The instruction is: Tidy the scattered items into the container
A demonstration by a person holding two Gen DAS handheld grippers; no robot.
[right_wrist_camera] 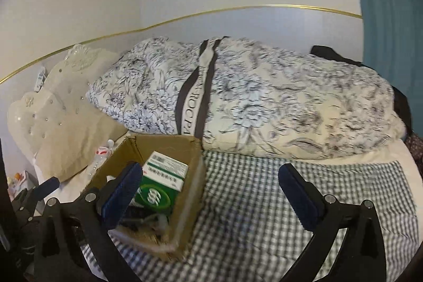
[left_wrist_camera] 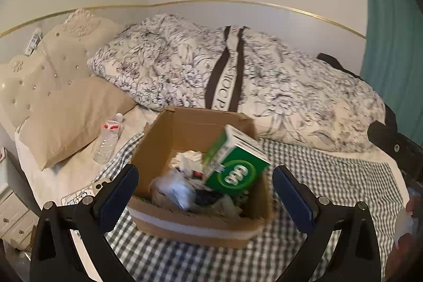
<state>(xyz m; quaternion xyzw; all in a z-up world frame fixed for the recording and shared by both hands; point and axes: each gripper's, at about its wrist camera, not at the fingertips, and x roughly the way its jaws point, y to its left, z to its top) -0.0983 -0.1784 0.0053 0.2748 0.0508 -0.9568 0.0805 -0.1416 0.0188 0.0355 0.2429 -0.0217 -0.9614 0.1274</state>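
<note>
Left gripper (left_wrist_camera: 205, 192) was spread wide, nothing between its fingers, hovering low centre of frame over the cardboard box (left_wrist_camera: 190, 225). Right gripper (right_wrist_camera: 208, 193) was likewise wide open and empty, over the checked blanket (right_wrist_camera: 264, 216), with the box at its lower left.

Green carton (left_wrist_camera: 238, 165) sat tilted inside the box, leaning on the right wall, on top of a pile of wrappers and small dark items. It looked just dropped in, so the step in hand read as a release.

Next move, my guess: go for the plastic bottle (left_wrist_camera: 108, 139), lying on the bed left of the box against the tan pillow (left_wrist_camera: 71, 118). That calls for a swing left and a grasp across the bottle's body.

Hard to make out: the box contents were motion-blurred and could not be identified. Something white at the right edge of the left view was cut off. The floral duvet (left_wrist_camera: 238, 75) hid the far side of the bed.
</note>
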